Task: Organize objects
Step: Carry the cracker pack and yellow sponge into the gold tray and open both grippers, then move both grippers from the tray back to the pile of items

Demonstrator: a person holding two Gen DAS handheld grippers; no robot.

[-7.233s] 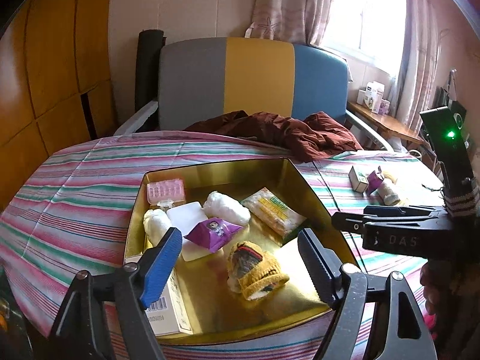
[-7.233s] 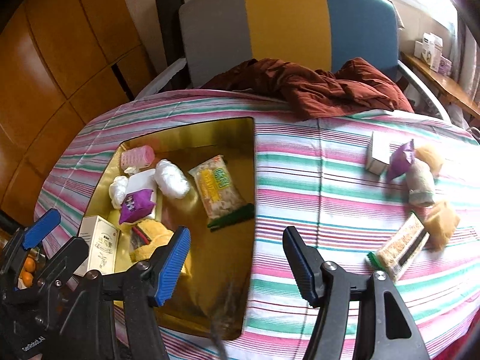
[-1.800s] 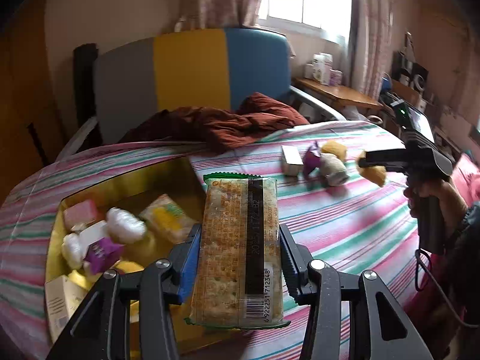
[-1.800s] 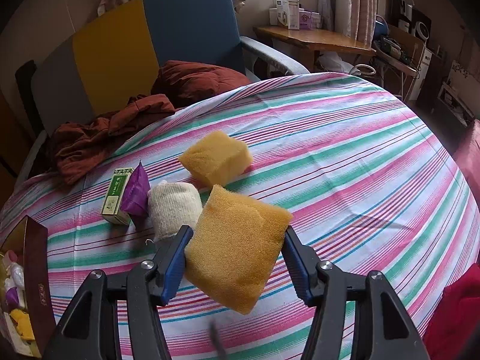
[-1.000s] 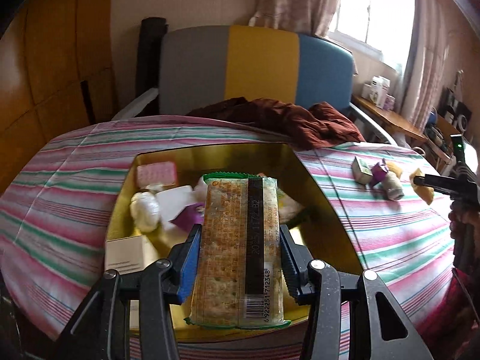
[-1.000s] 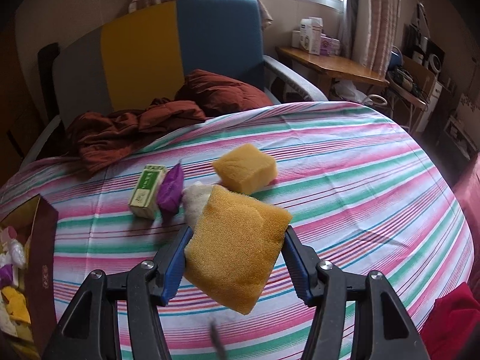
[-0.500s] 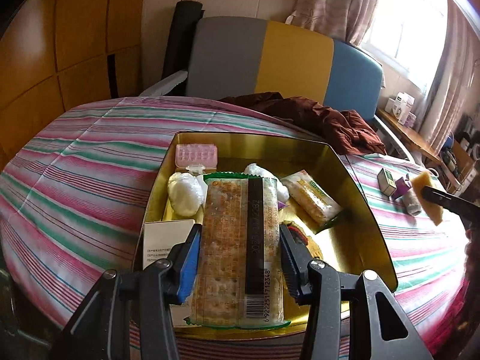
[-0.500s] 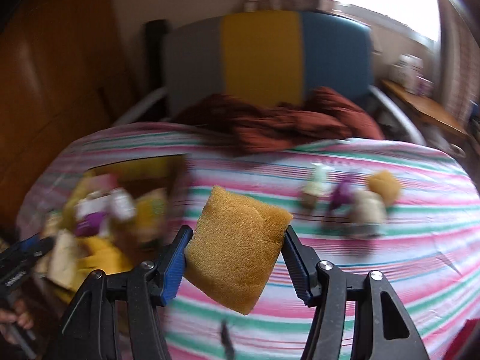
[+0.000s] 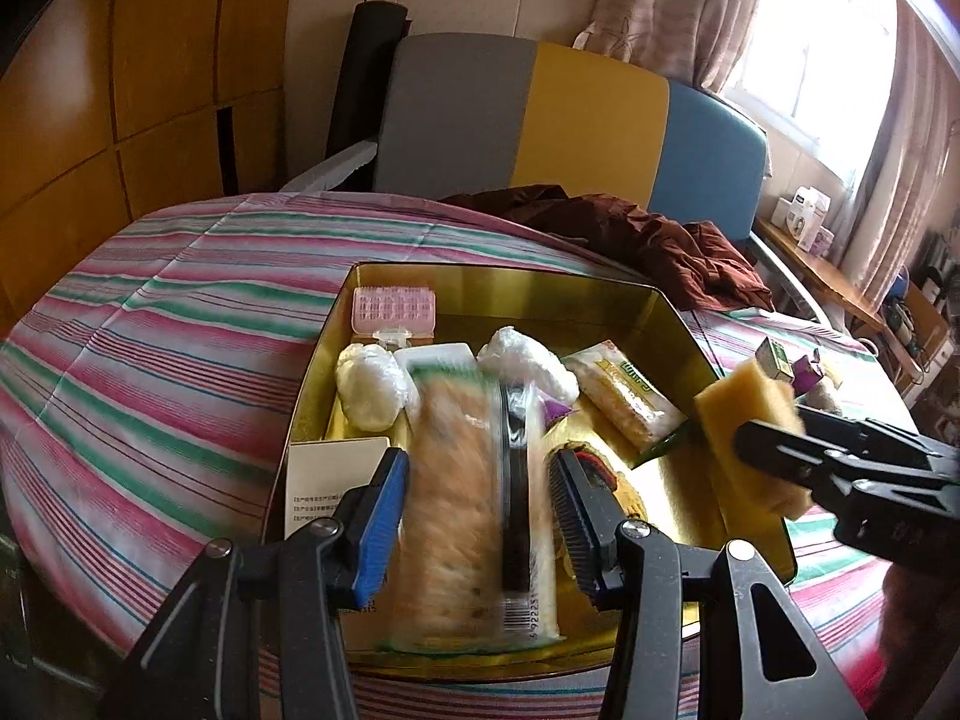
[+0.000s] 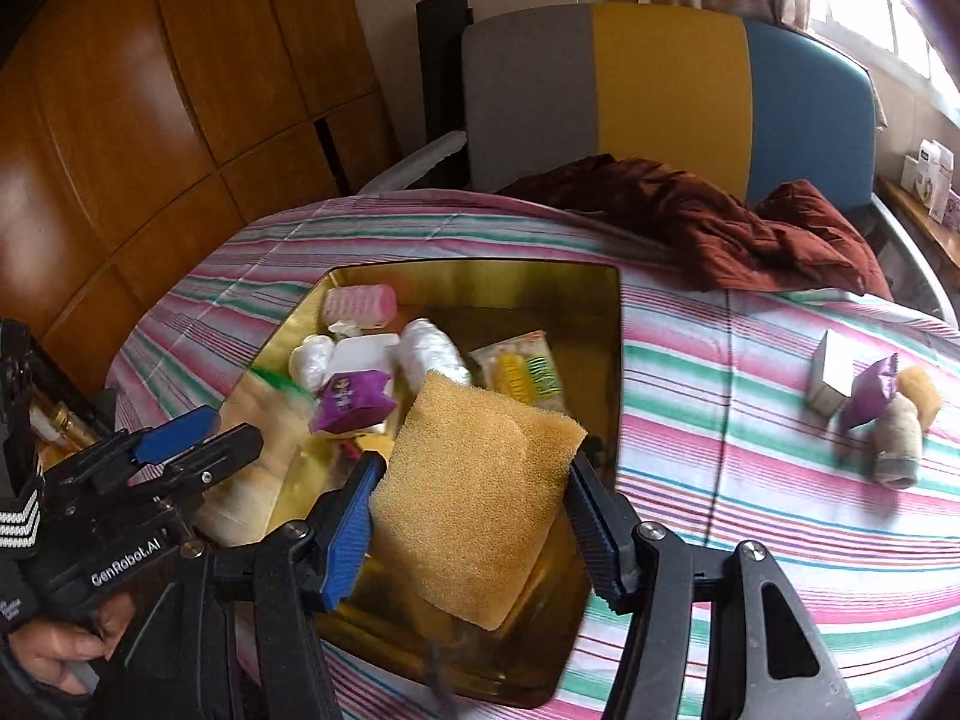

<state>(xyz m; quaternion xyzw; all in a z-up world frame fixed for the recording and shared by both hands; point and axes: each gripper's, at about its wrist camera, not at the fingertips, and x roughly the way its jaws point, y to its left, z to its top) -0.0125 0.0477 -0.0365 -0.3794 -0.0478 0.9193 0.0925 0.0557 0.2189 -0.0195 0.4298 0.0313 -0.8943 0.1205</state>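
Left tongs [image 9: 477,516] stand spread, the cracker packet [image 9: 474,504] lying between the blue pads with a gap showing on each side; the packet is motion-blurred, and whether it rests on anything cannot be told. Its long axis runs straight away from the camera, green-edged end far, barcode end near, over the near-left part of the gold tin [image 9: 510,288]. Right tongs [image 10: 471,516] pinch a yellow sponge [image 10: 474,492] by its two side faces; the sponge is a squarish slab, tilted so one corner points down and its broad face looks up toward the camera, and it hangs over the tin's near-right portion. From the left wrist view the same sponge [image 9: 744,420] sits above the tin's right rim. Inside the tin lie a pink case [image 9: 393,311] at the far-left corner, two white wrapped bundles [image 9: 372,393], a white flat box [image 9: 441,355], a purple sachet [image 10: 351,402], a yellow-green snack packet [image 9: 624,399] lying diagonally, and a cream carton [image 9: 333,480] at the near-left wall. Bare gold floor shows along the right wall and near-right corner. Striped desk [image 10: 750,480] lies open right of the tin, up to a small cluster: small box [image 10: 831,381], purple packet [image 10: 870,399], rolled cloth [image 10: 897,444], second sponge [image 10: 918,393].
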